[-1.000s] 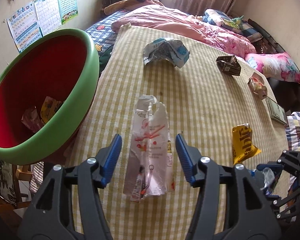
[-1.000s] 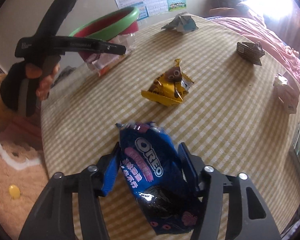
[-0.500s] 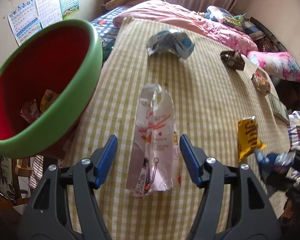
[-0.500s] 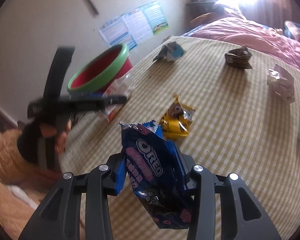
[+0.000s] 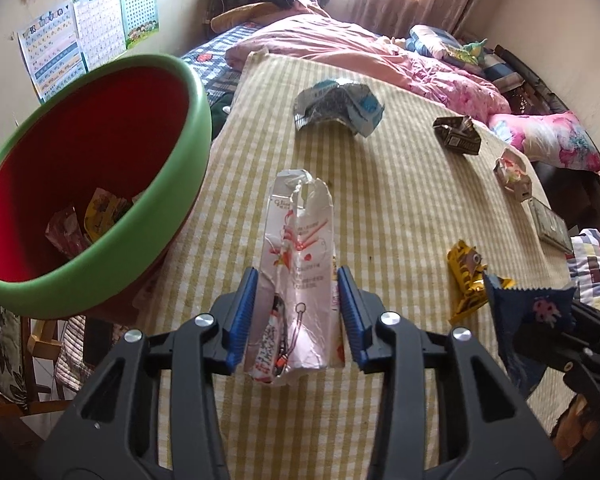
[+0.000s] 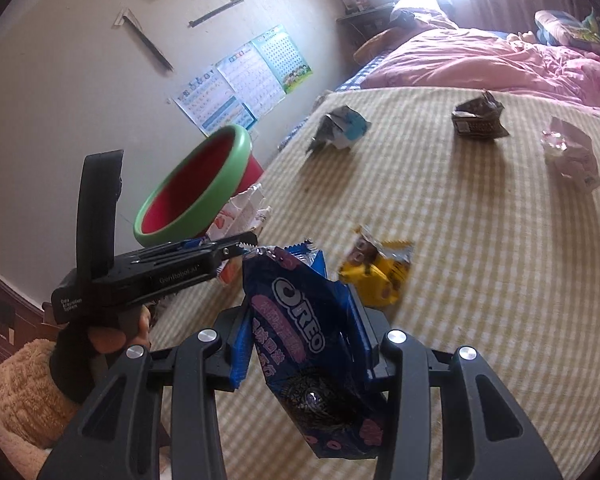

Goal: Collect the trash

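Yellow checked cloth is covering the desk point(image 5: 380, 208). Left gripper point(image 5: 298, 312) jaws are pinching a crinkled pink-white plastic wrapper point(image 5: 300, 264) beside the smooth green-rimmed red bowl point(image 5: 180, 184). Only the right wrist view is showing the right gripper point(image 6: 300, 340) clamping a glossy blue Oreo packet point(image 6: 300, 320)

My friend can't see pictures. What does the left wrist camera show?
The left gripper is shut on a pale pink wrapper over a yellow checked cloth. A green bowl, red inside, with wrappers in it, stands to the left. More trash lies beyond, and the right gripper's blue packet shows at right.
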